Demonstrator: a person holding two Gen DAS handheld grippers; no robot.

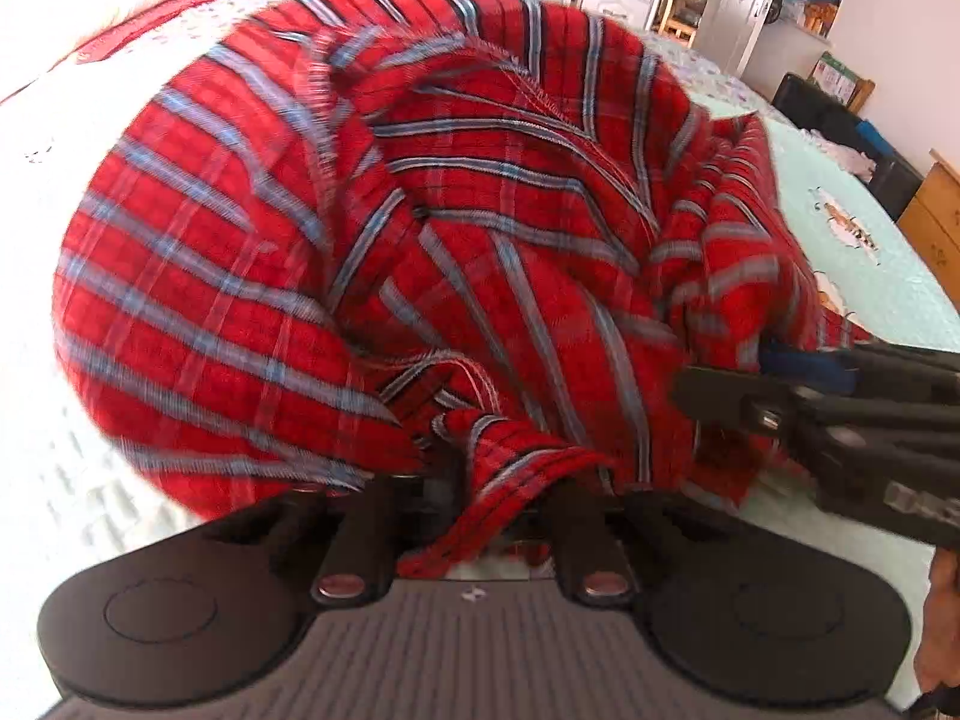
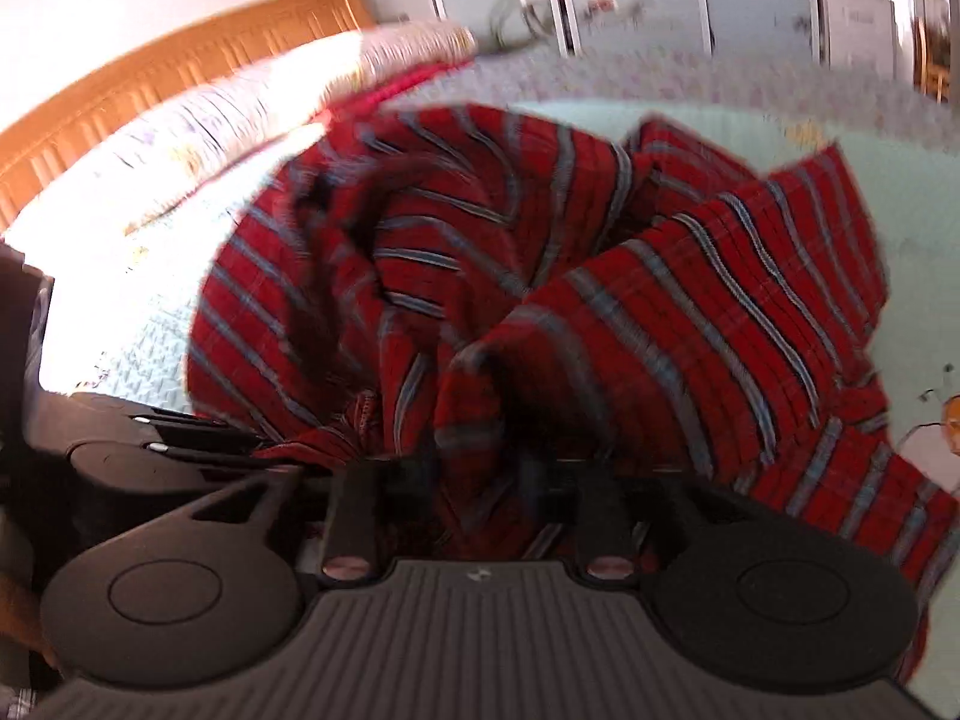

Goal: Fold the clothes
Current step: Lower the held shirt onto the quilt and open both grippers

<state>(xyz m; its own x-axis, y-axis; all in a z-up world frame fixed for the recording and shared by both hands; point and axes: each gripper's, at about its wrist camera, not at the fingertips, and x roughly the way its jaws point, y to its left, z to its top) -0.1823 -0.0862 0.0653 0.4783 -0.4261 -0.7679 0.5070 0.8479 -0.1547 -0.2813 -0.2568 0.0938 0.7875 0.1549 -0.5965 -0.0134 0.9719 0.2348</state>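
Note:
A red plaid shirt point(image 1: 360, 240) with blue-grey stripes lies bunched in a heap on the bed. My left gripper point(image 1: 480, 498) stands open, and a twisted fold of the shirt hangs loose between its parted fingers. My right gripper point(image 2: 480, 480) is open too, with crumpled cloth lying between its fingers; this view is blurred. In the left wrist view, the right gripper point(image 1: 720, 390) comes in from the right edge and meets the shirt's right side. In the right wrist view, the left gripper's black frame point(image 2: 180, 444) sits at the left against the cloth. Both sets of fingertips are partly hidden by fabric.
A pale quilted bedspread point(image 1: 90, 480) covers the bed. Pillows point(image 2: 270, 108) and a wooden headboard point(image 2: 180, 60) lie at the far end. Wardrobe doors point(image 2: 660, 0) stand behind the bed. A black bag point(image 1: 840, 114) and a wooden cabinet point(image 1: 936, 210) sit beside it. A hand point(image 1: 942, 630) shows at the right edge.

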